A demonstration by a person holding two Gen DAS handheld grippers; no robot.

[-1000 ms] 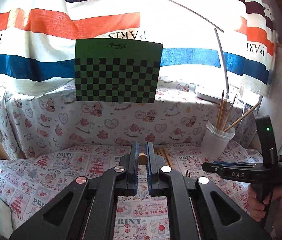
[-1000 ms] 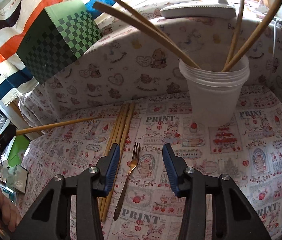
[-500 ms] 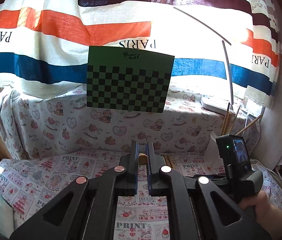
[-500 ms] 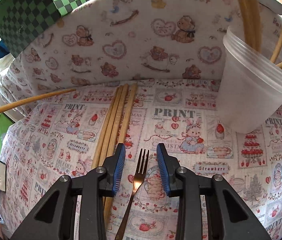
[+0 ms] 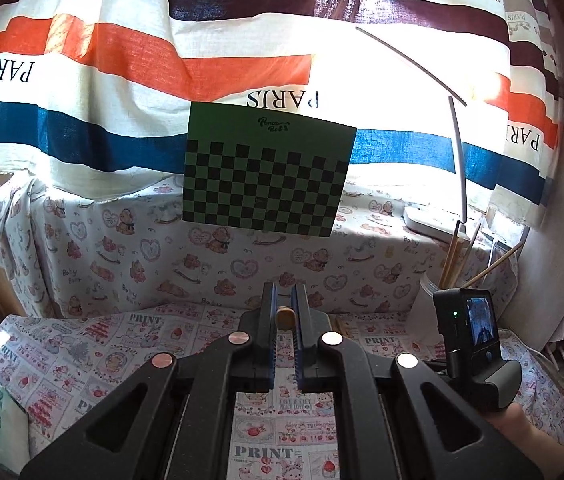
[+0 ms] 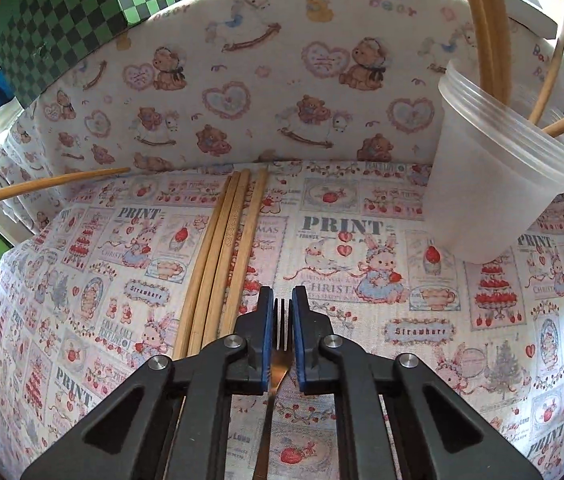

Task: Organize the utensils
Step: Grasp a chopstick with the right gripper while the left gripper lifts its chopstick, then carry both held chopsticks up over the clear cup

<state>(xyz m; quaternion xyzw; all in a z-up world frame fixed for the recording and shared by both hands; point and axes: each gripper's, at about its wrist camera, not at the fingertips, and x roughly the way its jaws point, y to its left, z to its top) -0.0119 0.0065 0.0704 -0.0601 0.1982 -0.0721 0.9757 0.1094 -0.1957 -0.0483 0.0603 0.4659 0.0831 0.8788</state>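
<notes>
In the right wrist view my right gripper (image 6: 282, 304) is shut on a metal fork (image 6: 281, 364) that lies on the printed cloth, its tines between the blue pads. Three wooden chopsticks (image 6: 226, 256) lie side by side just left of it. A clear plastic cup (image 6: 498, 176) with several chopsticks in it stands at the right. In the left wrist view my left gripper (image 5: 285, 308) is shut on a wooden chopstick (image 5: 285, 317), seen end-on; its shaft shows in the right wrist view (image 6: 42, 188) at the left. The cup (image 5: 430, 292) stands at the right.
A green checkerboard card (image 5: 266, 176) leans on the cloth-covered back ledge. A white lamp base (image 5: 430, 220) sits on the ledge at the right. The right gripper's body with its screen (image 5: 470, 336) is beside my left gripper. Boxes and clutter flank the table.
My right gripper has dropped down to the fork and closed on its tines. My left gripper has stayed shut on its chopstick, and its view has tilted upward.
</notes>
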